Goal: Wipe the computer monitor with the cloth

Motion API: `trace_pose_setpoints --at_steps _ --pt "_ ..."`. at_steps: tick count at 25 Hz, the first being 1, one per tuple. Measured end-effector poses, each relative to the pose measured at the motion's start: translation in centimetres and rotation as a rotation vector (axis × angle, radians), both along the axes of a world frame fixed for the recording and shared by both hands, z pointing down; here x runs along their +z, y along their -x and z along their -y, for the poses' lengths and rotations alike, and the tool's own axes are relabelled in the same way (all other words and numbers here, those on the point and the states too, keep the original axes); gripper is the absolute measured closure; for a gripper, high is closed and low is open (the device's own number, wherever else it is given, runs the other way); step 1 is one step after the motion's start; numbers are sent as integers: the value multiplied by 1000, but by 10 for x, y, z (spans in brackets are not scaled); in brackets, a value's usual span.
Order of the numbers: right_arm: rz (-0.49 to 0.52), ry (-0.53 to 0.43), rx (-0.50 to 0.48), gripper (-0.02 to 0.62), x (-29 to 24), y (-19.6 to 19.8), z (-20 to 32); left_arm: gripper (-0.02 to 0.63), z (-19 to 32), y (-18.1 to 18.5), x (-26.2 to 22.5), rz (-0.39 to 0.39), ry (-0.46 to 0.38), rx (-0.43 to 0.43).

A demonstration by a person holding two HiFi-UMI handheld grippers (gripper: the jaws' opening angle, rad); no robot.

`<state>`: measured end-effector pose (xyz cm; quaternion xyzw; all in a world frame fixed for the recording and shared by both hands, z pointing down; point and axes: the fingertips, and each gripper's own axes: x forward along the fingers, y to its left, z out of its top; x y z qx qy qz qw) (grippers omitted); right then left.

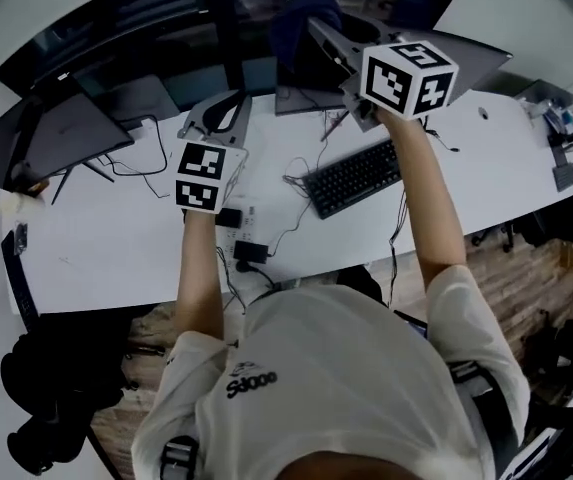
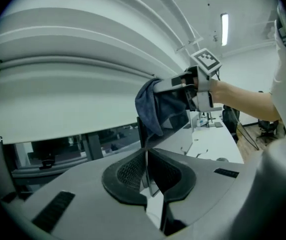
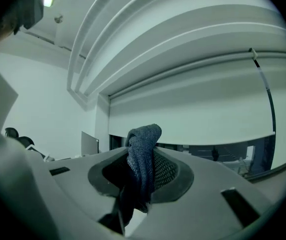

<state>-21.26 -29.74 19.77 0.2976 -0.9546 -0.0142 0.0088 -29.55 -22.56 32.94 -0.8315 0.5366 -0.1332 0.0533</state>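
Observation:
My right gripper (image 1: pixel 334 46) is raised over the desk and shut on a dark blue cloth (image 1: pixel 302 23). In the right gripper view the cloth (image 3: pixel 143 149) stands bunched up between the jaws of that gripper (image 3: pixel 140 184). The left gripper view shows the cloth (image 2: pixel 150 108) draped against the top edge of the dark monitor (image 2: pixel 142 134), with the right gripper (image 2: pixel 170 86) behind it. My left gripper (image 2: pixel 146 173) has its jaws closed to a narrow gap around the monitor's thin side edge. In the head view the left gripper (image 1: pixel 224 116) sits left of the monitor (image 1: pixel 301 96).
A black keyboard (image 1: pixel 354 176) lies on the white desk (image 1: pixel 116 238) right of centre. Loose cables and a black adapter (image 1: pixel 251 251) trail near the front. Another dark monitor (image 1: pixel 71 133) stands at the left. Small items sit at the far right end.

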Motion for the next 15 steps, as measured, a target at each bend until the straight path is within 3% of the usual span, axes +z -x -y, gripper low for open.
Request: trace_pose_setpoints --at_steps 4,8,10,15 --pt "8 44 86 506 8 7 37 575 -12 7 1 5 -17 -18" --pt "-219 -89 209 506 29 9 59 575 -15 16 14 10 12 -61" --pt "-270 -92 214 506 41 6 63 575 -17 12 21 3 32 -72" --pt "-290 -80 210 506 45 -15 72 575 -12 -10 20 -5 35 -55"
